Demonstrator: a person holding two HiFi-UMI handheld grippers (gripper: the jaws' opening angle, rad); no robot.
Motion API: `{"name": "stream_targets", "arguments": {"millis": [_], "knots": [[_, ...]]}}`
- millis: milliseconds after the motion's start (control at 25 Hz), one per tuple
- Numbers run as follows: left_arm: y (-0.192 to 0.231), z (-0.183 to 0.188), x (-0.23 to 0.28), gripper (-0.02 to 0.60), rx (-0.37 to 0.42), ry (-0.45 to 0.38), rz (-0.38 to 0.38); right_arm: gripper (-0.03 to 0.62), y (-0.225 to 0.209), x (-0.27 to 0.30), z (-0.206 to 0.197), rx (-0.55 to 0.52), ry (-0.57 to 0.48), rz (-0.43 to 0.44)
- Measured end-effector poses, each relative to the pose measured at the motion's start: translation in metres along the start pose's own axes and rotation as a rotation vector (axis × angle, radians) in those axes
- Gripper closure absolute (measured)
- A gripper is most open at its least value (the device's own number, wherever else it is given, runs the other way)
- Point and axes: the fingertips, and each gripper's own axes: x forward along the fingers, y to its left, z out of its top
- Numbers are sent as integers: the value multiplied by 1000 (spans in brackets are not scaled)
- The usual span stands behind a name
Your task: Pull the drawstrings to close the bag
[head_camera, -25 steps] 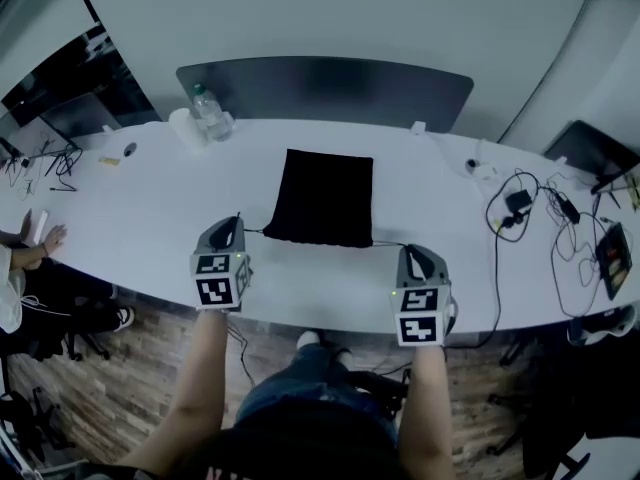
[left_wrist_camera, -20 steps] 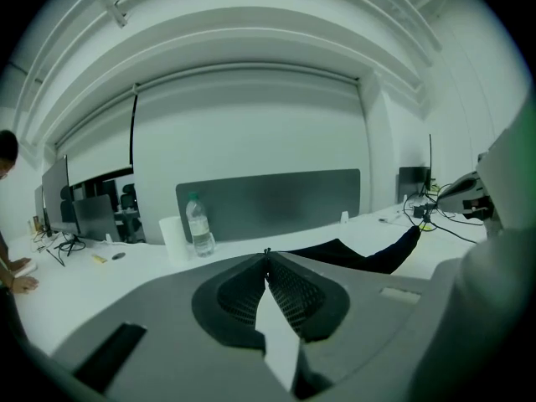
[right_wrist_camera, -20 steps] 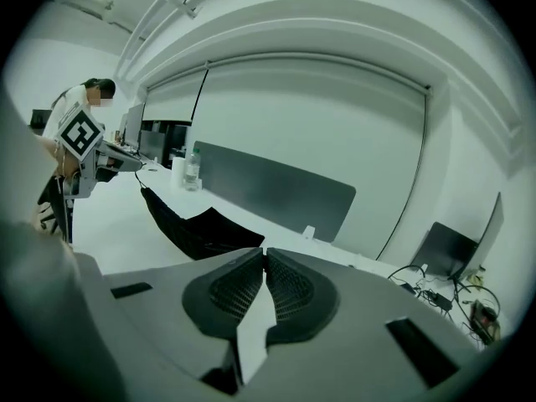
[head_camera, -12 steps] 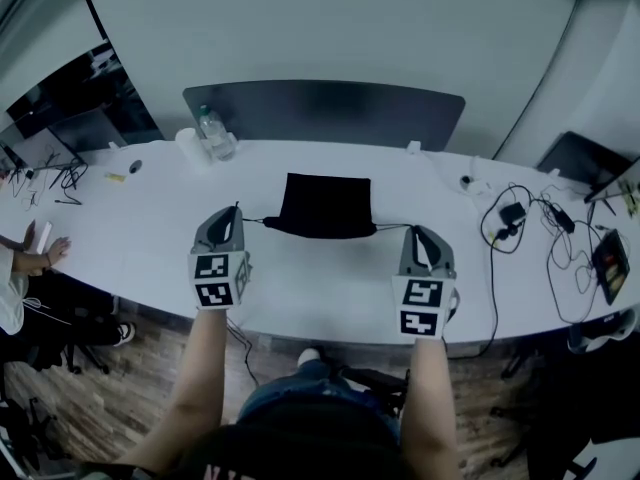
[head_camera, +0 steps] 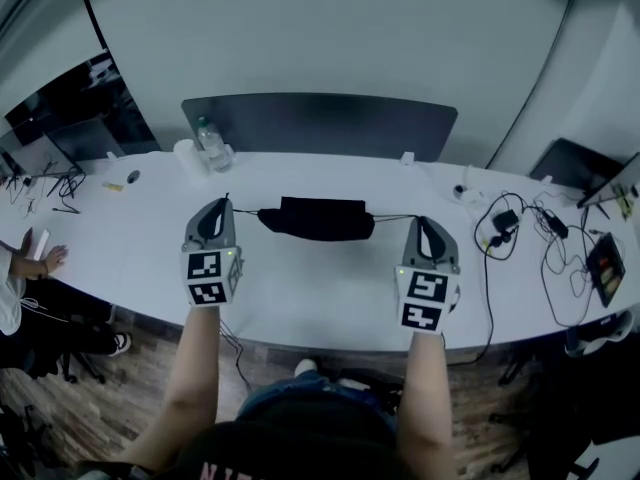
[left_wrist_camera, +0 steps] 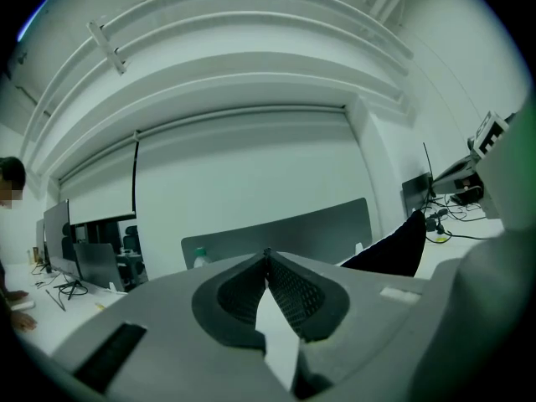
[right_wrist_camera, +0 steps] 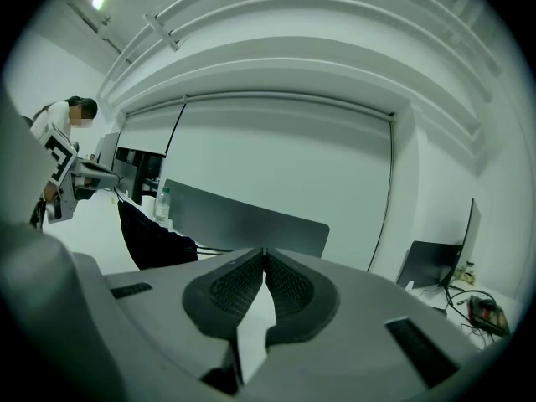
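A black drawstring bag point(head_camera: 316, 218) hangs above the white table point(head_camera: 310, 293), strung between my two grippers. Its mouth is gathered along the top. A thin drawstring point(head_camera: 244, 209) runs taut from the bag's left end to my left gripper point(head_camera: 223, 205), which is shut on it. Another drawstring point(head_camera: 392, 216) runs to my right gripper point(head_camera: 421, 220), also shut on it. In the left gripper view the jaws point(left_wrist_camera: 268, 255) meet at their tips and the bag point(left_wrist_camera: 394, 245) shows at the right. In the right gripper view the shut jaws point(right_wrist_camera: 265, 253) point level, with the bag point(right_wrist_camera: 151, 237) at the left.
A grey partition panel point(head_camera: 320, 123) stands along the table's far edge. A water bottle point(head_camera: 208, 136) and a white roll point(head_camera: 186, 155) sit at the back left. Cables and chargers point(head_camera: 512, 216) lie on the right. A person's hand point(head_camera: 50, 260) rests at the far left.
Both grippers have risen and spread slightly. The bag, which lay flat on the table, has been lifted by its strings and now hangs between them.
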Motion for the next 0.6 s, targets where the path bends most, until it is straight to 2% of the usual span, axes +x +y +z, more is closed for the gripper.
{"name": "stream_targets", "arguments": {"millis": [600], "knots": [[19,12,8,570,29,-31,34,589,-21,5,4,5,-7,-45]]}}
